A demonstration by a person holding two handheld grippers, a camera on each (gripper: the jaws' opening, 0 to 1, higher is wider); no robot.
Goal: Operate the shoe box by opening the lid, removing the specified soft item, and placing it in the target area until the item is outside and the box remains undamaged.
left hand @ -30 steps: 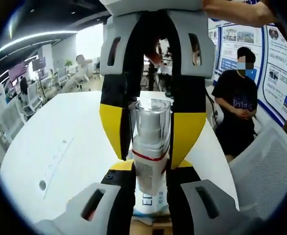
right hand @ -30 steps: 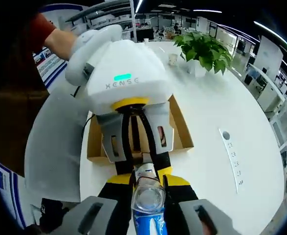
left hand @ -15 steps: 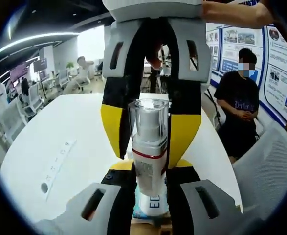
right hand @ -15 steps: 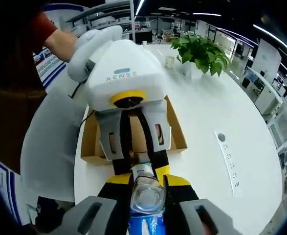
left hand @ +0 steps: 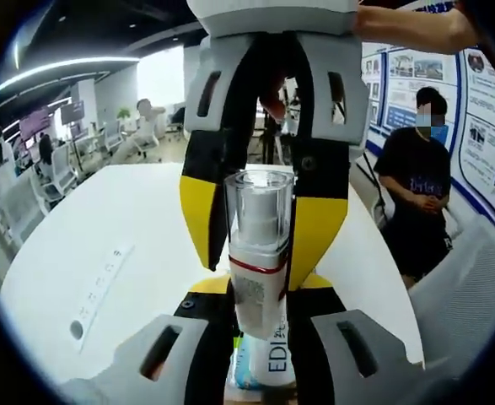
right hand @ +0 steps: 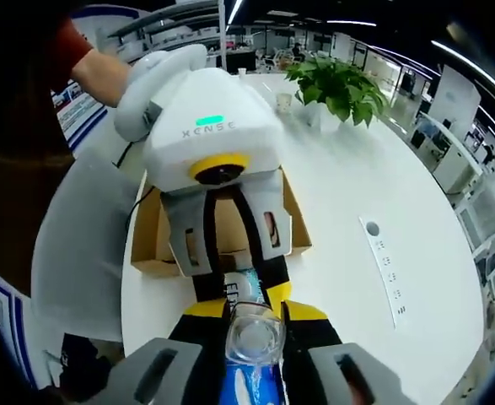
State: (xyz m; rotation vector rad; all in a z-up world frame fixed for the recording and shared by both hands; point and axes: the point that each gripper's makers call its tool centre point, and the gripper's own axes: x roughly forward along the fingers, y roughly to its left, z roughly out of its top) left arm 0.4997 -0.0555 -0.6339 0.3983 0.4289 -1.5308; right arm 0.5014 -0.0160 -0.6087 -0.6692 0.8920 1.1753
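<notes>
The box (right hand: 150, 245) lies open on the desk (right hand: 357, 194). Both the left hand-held gripper (left hand: 255, 316) and right hand-held gripper (right hand: 251, 316) clamp the bottle (left hand: 260, 253), lifted above the box; placing remains.

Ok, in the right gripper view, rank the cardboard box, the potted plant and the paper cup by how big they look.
Largest to smallest as they appear:
1. cardboard box, partly hidden behind the left gripper
2. potted plant
3. paper cup
The plant and cup stand farther from the camera, so true sizes may differ.
</notes>
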